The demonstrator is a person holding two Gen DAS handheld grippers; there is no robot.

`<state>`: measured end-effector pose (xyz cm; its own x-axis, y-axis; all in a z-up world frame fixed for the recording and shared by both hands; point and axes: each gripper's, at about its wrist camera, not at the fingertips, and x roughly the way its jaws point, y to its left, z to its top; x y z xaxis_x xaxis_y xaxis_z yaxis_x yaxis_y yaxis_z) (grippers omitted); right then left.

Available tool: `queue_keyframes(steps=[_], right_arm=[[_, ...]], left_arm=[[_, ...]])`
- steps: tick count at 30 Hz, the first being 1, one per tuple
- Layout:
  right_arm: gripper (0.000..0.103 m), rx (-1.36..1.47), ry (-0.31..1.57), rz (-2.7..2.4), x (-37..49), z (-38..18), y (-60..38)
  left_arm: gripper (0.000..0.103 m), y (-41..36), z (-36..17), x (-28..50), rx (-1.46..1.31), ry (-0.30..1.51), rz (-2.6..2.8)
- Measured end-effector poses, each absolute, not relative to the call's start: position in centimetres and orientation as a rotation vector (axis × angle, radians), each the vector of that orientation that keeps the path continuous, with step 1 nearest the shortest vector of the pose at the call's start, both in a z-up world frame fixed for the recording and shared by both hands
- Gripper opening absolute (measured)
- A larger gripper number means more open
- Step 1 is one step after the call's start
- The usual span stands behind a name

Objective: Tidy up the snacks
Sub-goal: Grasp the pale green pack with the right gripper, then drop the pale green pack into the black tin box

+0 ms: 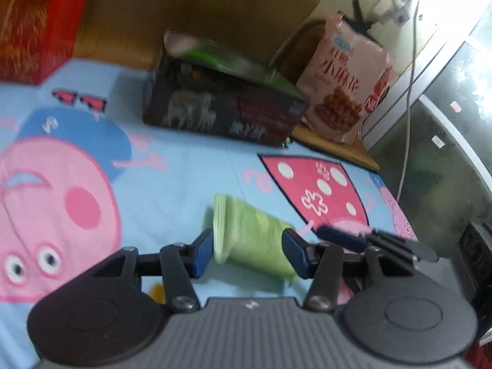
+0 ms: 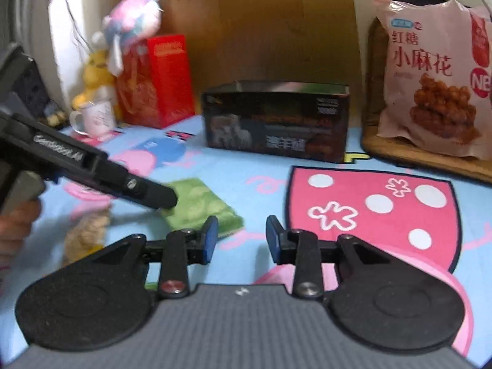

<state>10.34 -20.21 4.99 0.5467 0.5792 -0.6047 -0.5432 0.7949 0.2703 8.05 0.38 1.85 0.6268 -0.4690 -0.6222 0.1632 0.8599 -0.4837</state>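
A light green snack packet [image 1: 252, 233] lies on the cartoon bedsheet [image 1: 172, 166], between the blue pads of my left gripper [image 1: 247, 252]. The jaws stand open around it, with gaps at both sides. In the right wrist view the same packet [image 2: 200, 203] lies left of centre, with the left gripper's black finger [image 2: 147, 192] over it. My right gripper [image 2: 241, 236] is open and empty above the sheet. A dark open box [image 1: 227, 104] [image 2: 276, 120] stands at the back. It holds a green-topped pack [image 1: 227, 58].
A pink bag of fried dough twists [image 1: 347, 83] [image 2: 433, 73] leans at the back right on a wooden board [image 2: 424, 156]. A red box [image 2: 156, 80], plush toys [image 2: 129, 27] and a white mug [image 2: 95, 117] stand at the back left. A yellowish snack [image 2: 86, 233] lies near left.
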Motion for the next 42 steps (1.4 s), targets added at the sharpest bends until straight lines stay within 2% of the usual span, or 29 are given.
queue_keyframes(steps=[6, 9, 10, 11, 14, 24, 29, 33, 34, 35, 42], right_arm=[[0.048, 0.039, 0.788, 0.787, 9.9, 4.6, -18.8], [0.048, 0.006, 0.781, 0.789, 10.3, 4.1, -17.7], [0.046, -0.003, 0.778, 0.790, 10.5, 4.0, -17.5], [0.035, -0.008, 0.776, 0.794, 10.7, 4.0, -17.3], [0.022, -0.009, 0.773, 0.793, 11.5, 4.2, -17.1], [0.018, 0.024, 0.552, 0.700, 18.3, 8.3, -17.0], [0.018, -0.003, 0.523, 0.668, 22.3, 7.8, -15.0], [0.024, -0.039, 0.522, 0.653, 23.8, 6.3, -13.0], [0.035, -0.028, 0.506, 0.659, 23.7, 6.2, -13.0], [0.041, -0.021, 0.507, 0.660, 23.7, 6.1, -12.9], [0.041, 0.046, 0.505, 0.662, 21.0, 7.1, -15.5]], left_arm=[[0.053, 1.1, 2.3, 9.2, -0.384, 0.809, -0.346], [0.044, 0.2, 0.9, 10.1, -0.378, 0.870, -0.374], [0.042, -0.1, 0.4, 10.1, -0.379, 0.875, -0.383], [0.042, -0.4, 0.4, 10.0, -0.366, 0.863, -0.380], [0.040, -0.9, 1.1, 10.7, -0.379, 0.860, -0.390], [0.041, -0.7, 8.1, 16.0, -0.345, 0.630, -0.350], [0.042, 0.1, 8.0, 19.7, -0.324, 0.602, -0.264], [0.055, 0.7, 7.0, 21.7, -0.299, 0.612, -0.156], [0.055, 0.9, 6.8, 21.9, -0.296, 0.616, -0.142], [0.055, 1.1, 6.6, 22.0, -0.295, 0.623, -0.138], [0.058, 2.3, 6.8, 18.1, -0.285, 0.579, -0.171]])
